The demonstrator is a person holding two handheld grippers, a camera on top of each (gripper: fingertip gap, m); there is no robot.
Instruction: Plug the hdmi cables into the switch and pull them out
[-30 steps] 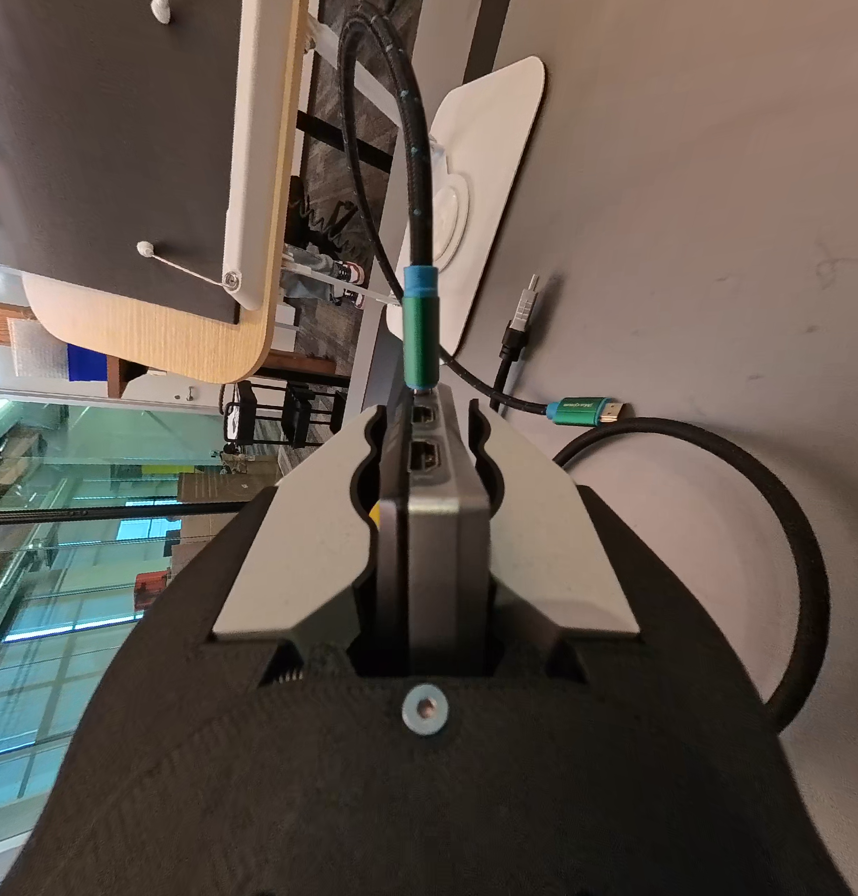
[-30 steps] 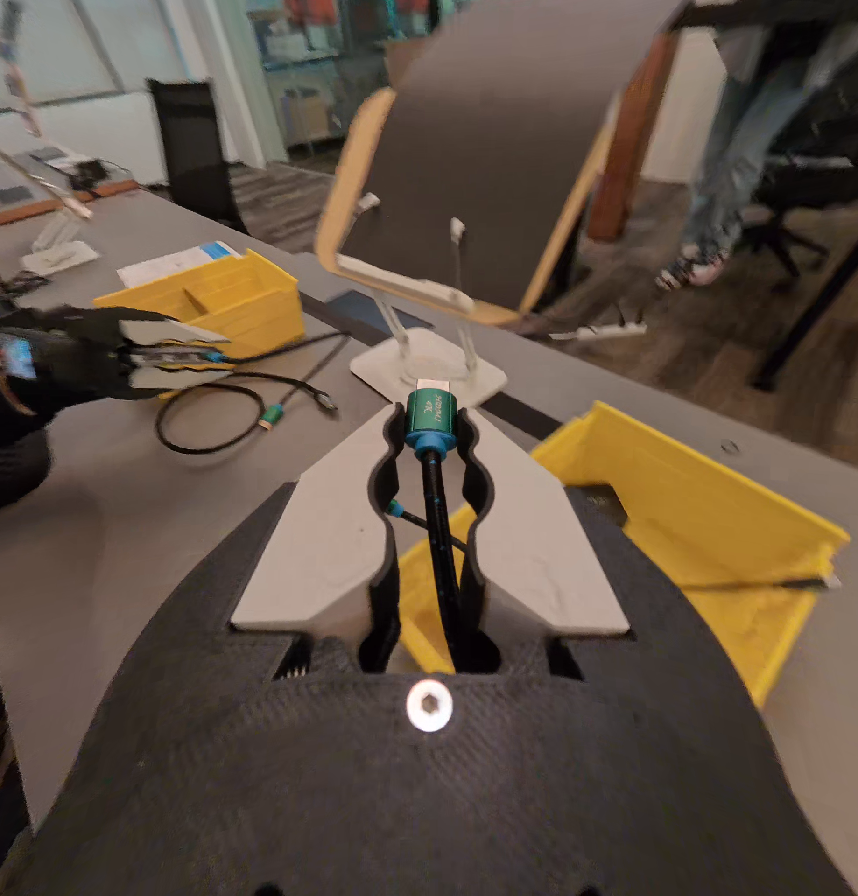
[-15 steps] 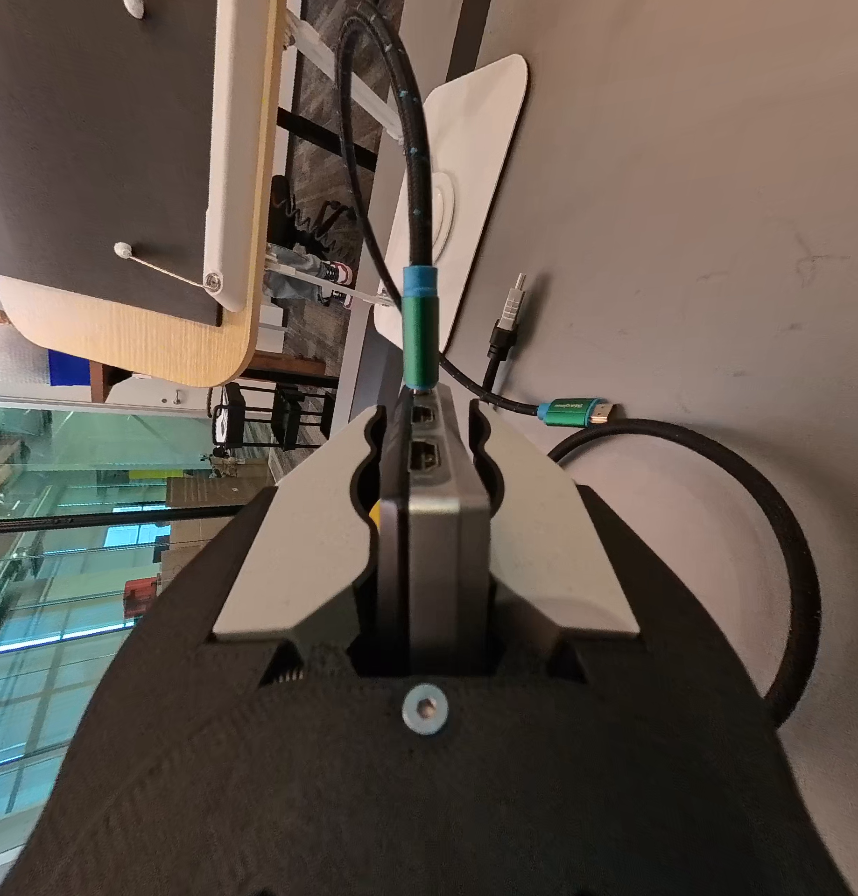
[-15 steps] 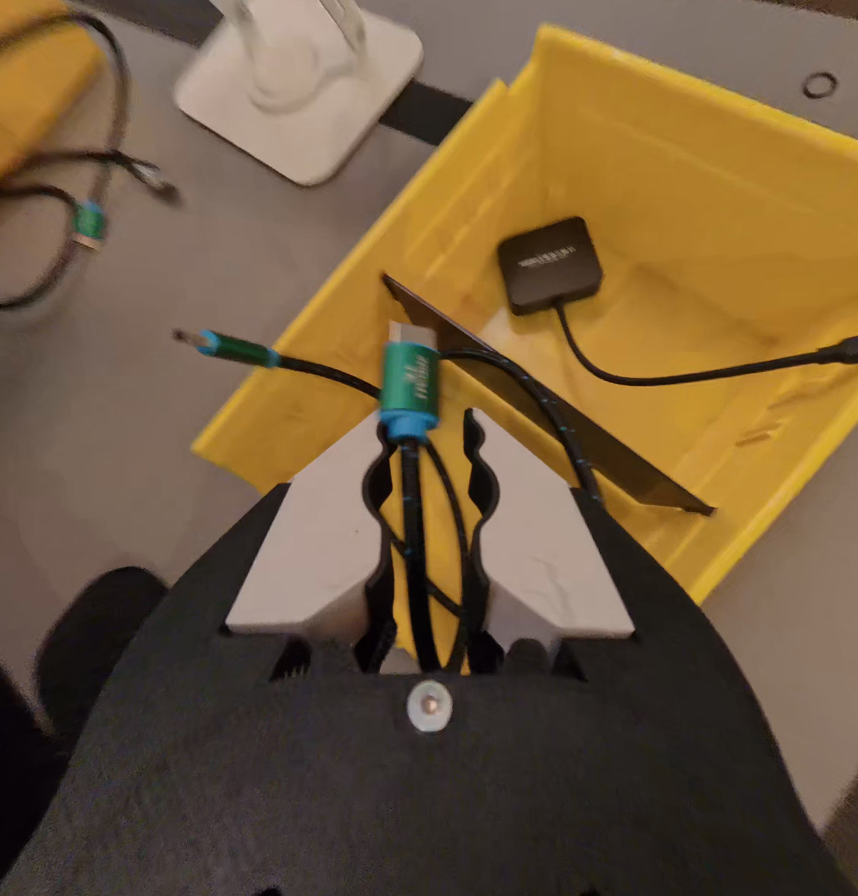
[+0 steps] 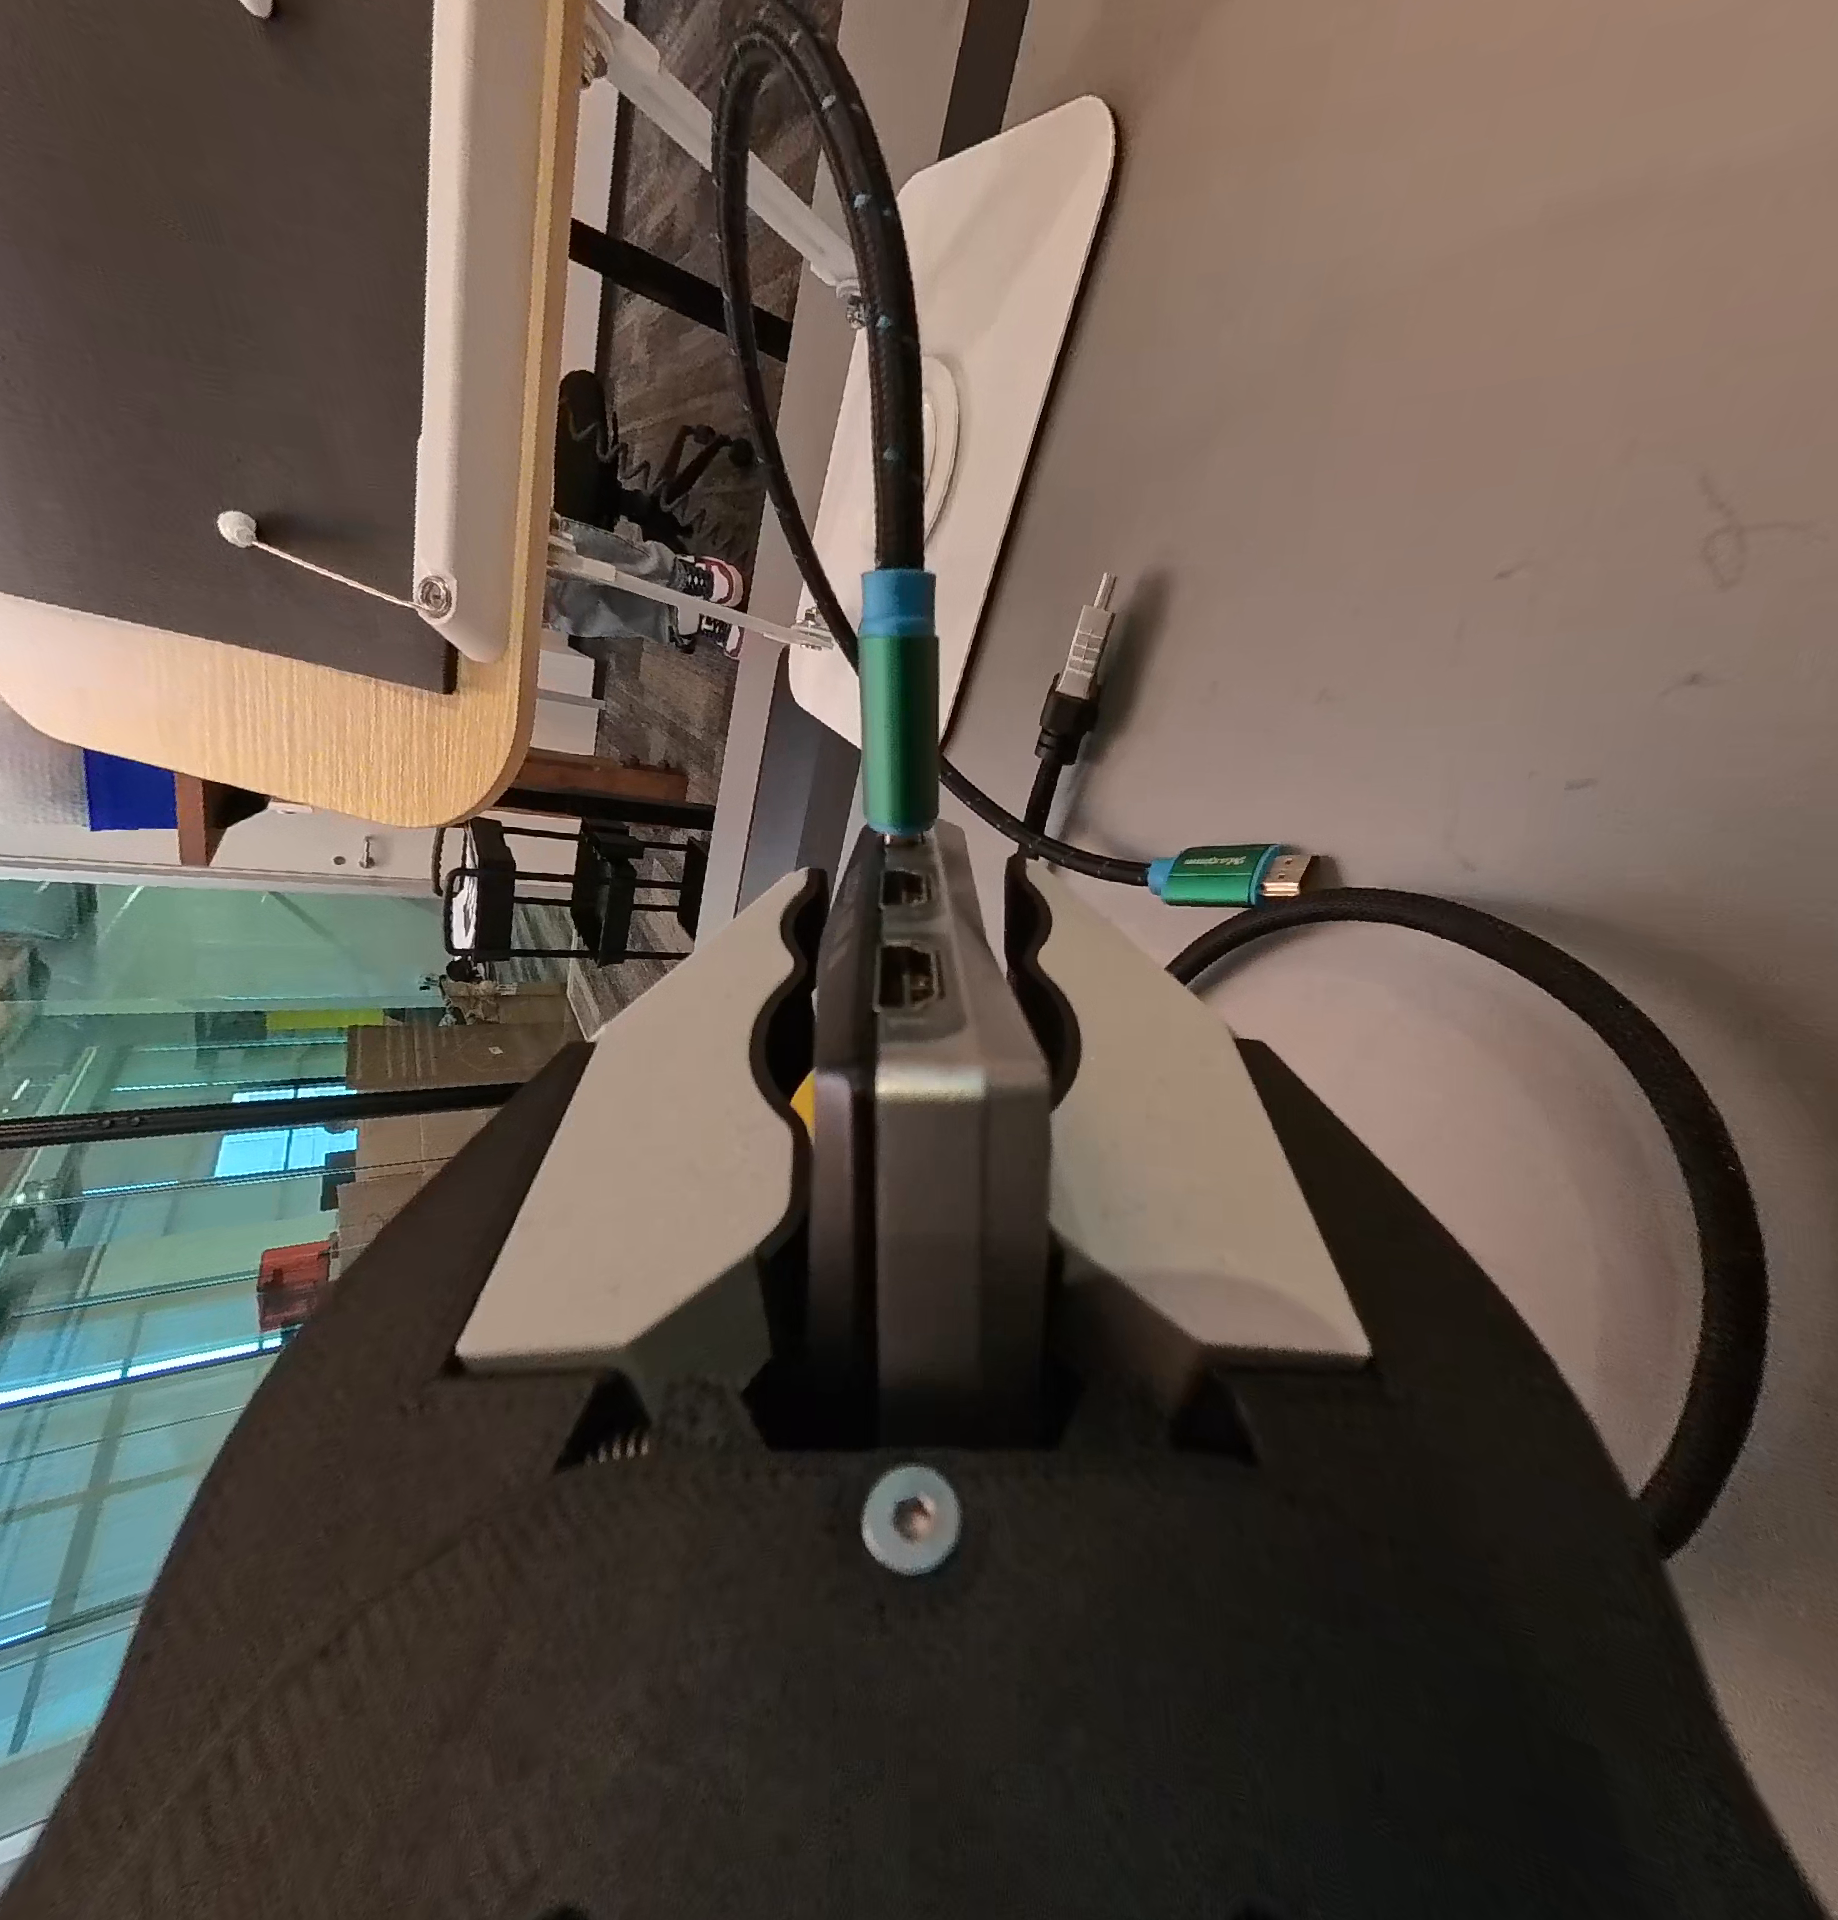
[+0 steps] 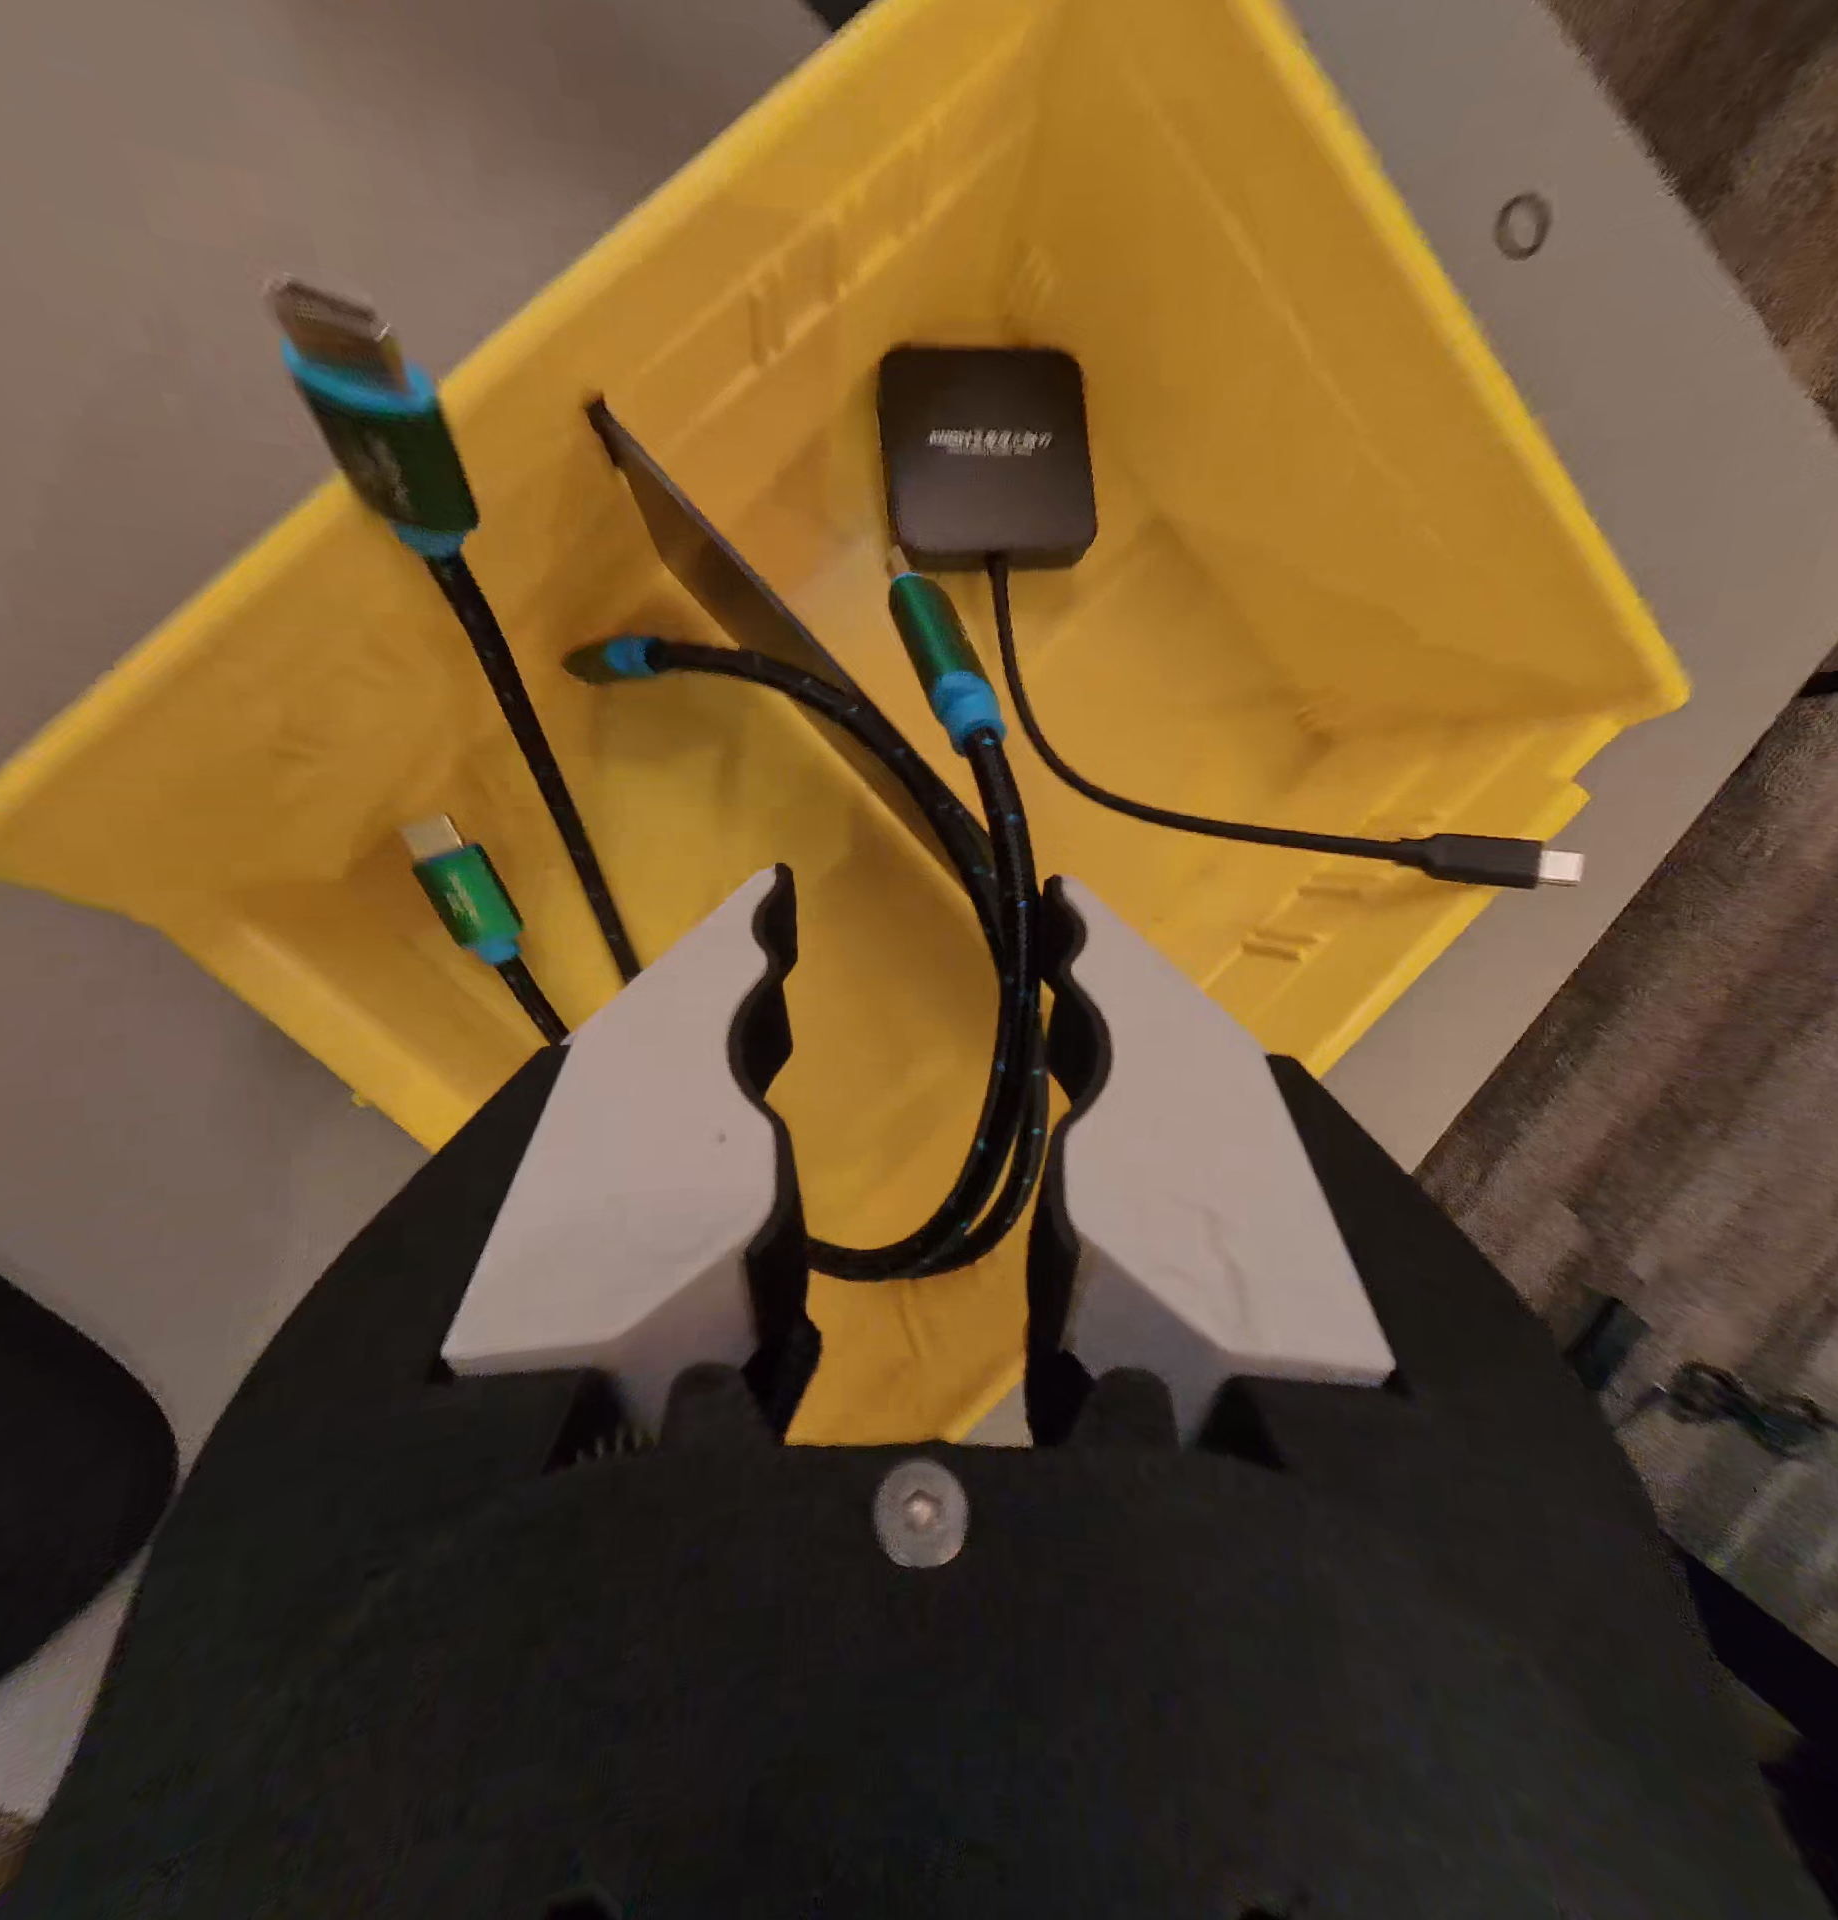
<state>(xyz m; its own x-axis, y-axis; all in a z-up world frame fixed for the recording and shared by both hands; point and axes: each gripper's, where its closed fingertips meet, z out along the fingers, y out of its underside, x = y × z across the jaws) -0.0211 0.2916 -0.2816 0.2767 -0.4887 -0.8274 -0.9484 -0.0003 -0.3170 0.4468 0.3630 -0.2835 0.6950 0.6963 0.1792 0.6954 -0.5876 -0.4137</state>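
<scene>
In the left wrist view my left gripper [image 5: 912, 883] is shut on the grey HDMI switch [image 5: 930, 1143], held edge-on. A green HDMI plug [image 5: 897, 727] on a braided cable sits in its far port; two nearer ports are empty. Another green plug [image 5: 1232, 876] lies on the table to the right. In the right wrist view my right gripper [image 6: 917, 888] is open over a yellow bin [image 6: 1362, 436]. A braided HDMI cable [image 6: 1008, 935] hangs loose between the fingers, its green plug [image 6: 936, 644] inside the bin.
The bin also holds a black divider [image 6: 749, 603], a small black hub [image 6: 982, 457] with a thin cable, and other green plugs [image 6: 463, 894], one leaning over the rim [image 6: 385, 447]. On the table lie a thick black cable loop [image 5: 1621, 1143] and a white stand base [image 5: 956, 416]. About 50 centimetres separates my left fingertips from my right.
My right gripper tipped down over the yellow bin and opened, letting go of the green plug, which dropped into the bin. My left gripper barely moved with the switch.
</scene>
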